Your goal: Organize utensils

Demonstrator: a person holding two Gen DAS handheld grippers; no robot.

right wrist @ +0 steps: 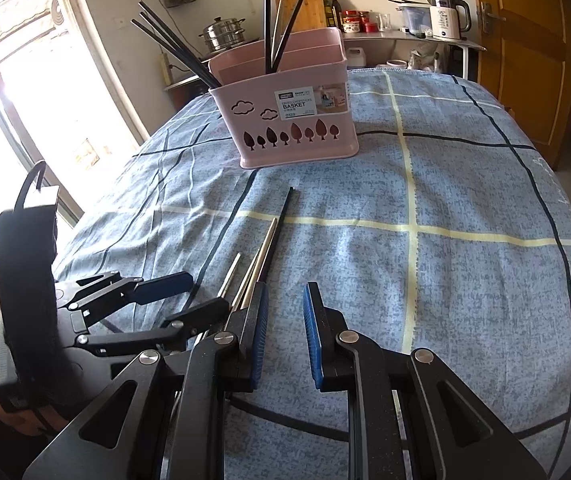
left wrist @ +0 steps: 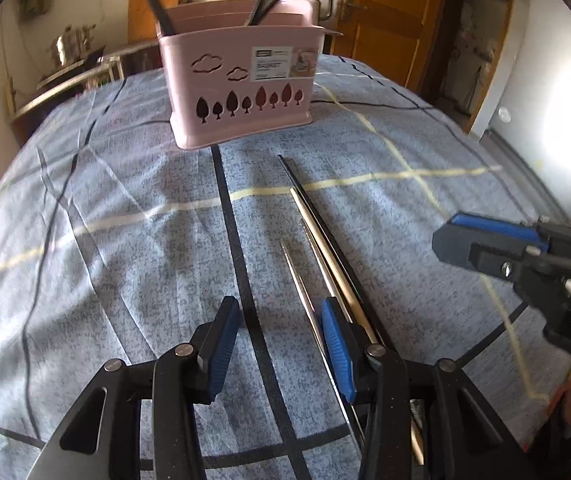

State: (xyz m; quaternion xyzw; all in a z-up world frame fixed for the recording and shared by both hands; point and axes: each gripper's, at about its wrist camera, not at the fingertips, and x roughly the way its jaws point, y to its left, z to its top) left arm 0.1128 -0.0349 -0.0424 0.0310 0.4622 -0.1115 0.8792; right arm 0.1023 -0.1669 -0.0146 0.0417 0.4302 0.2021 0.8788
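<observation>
Sunlit kitchen shelves and an orange wooden door frame a table draped in mottled blue cloth [right wrist: 465,184] crossed by cream and black lines. At its far end stands a pink plastic basket [right wrist: 297,128], cut with cloud and tree shapes, its sticker reading "BASKET"; black chopsticks [right wrist: 169,46] lean upward from its compartments. On the cloth, loose chopsticks [left wrist: 327,248] — one black, one pale wood, two metallic — lie side by side, long axes pointing toward the basket. The left gripper [left wrist: 281,344], blue ribbed pads spread apart, sits low just left of them, its right finger over the nearest ones. The right gripper [right wrist: 284,336] hovers beside them with fingers parted, holding nothing.
</observation>
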